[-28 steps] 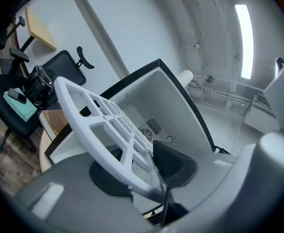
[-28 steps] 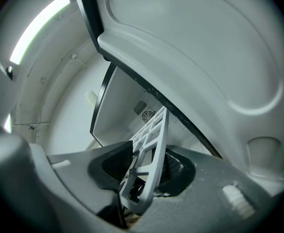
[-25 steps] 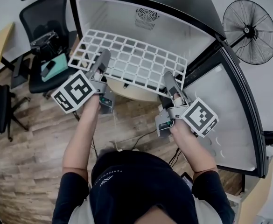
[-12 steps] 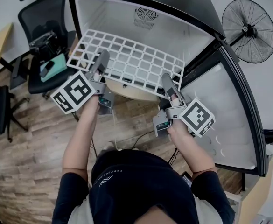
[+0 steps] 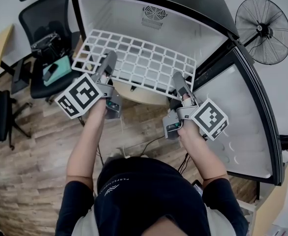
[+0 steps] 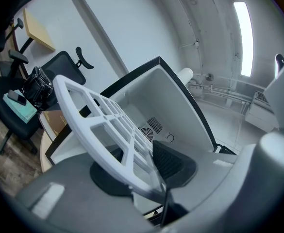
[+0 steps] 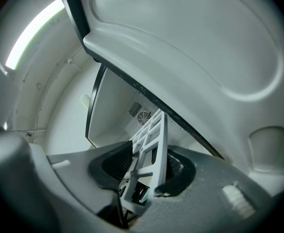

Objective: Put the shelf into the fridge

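Note:
The white grid shelf [image 5: 134, 63] lies roughly level at the mouth of the open fridge [image 5: 124, 18], its far edge inside the cabinet. My left gripper [image 5: 109, 62] is shut on the shelf's near edge at the left. My right gripper [image 5: 179, 81] is shut on the near edge at the right, close to the door hinge. In the left gripper view the shelf [image 6: 98, 115] runs between the dark pads of my left gripper [image 6: 139, 166] toward the fridge's back wall [image 6: 171, 101]. In the right gripper view the shelf [image 7: 154, 140] stands edge-on in my right gripper [image 7: 144, 166].
The fridge door [image 5: 242, 127] hangs open to the right, close beside my right hand, and its inner liner [image 7: 190, 47] fills the right gripper view. A black office chair [image 5: 50, 28] with things on its seat stands left of the fridge. A floor fan [image 5: 264, 31] stands at the far right.

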`<state>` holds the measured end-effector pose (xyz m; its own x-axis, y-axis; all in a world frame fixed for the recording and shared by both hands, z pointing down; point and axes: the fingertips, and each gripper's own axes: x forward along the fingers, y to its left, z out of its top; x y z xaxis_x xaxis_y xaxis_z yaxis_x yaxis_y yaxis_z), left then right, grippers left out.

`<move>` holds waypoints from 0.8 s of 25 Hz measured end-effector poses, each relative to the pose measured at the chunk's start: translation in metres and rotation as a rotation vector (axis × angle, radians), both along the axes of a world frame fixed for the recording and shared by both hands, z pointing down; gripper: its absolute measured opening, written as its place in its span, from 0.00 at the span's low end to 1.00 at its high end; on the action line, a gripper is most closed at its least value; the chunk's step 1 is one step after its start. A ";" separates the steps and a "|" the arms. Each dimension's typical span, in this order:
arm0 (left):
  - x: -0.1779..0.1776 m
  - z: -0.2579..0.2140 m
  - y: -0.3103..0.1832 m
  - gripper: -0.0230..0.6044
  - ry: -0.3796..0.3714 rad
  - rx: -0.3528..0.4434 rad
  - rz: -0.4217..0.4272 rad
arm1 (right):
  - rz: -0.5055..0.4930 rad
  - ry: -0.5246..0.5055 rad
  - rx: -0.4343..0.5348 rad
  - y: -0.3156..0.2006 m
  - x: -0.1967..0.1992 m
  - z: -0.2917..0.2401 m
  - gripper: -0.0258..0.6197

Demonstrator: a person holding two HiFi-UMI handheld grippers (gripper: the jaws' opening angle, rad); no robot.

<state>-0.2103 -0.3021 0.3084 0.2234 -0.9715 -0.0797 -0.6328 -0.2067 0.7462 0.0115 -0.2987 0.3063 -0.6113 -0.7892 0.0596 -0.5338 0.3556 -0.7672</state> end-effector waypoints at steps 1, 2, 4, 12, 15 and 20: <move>0.000 0.000 -0.001 0.25 0.000 0.000 -0.001 | 0.006 0.000 0.001 -0.001 0.000 0.000 0.23; 0.000 0.000 -0.002 0.25 0.000 0.001 -0.003 | 0.011 0.000 0.002 -0.002 0.000 0.000 0.23; -0.001 -0.001 -0.003 0.25 0.000 0.004 -0.008 | 0.020 -0.001 0.003 -0.004 0.000 -0.001 0.23; -0.002 -0.003 -0.010 0.25 0.008 0.012 -0.033 | 0.043 -0.030 -0.010 -0.011 0.002 -0.002 0.21; -0.002 -0.003 -0.012 0.25 0.011 0.013 -0.041 | 0.065 -0.036 -0.009 -0.013 0.004 -0.002 0.21; -0.004 -0.003 -0.014 0.25 0.029 0.016 -0.073 | 0.087 -0.057 -0.009 -0.013 0.005 -0.002 0.21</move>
<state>-0.2138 -0.3162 0.3050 0.1493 -0.9837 -0.1002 -0.6251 -0.1724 0.7613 0.0166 -0.3113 0.3041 -0.5430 -0.8390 0.0340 -0.5179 0.3028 -0.8000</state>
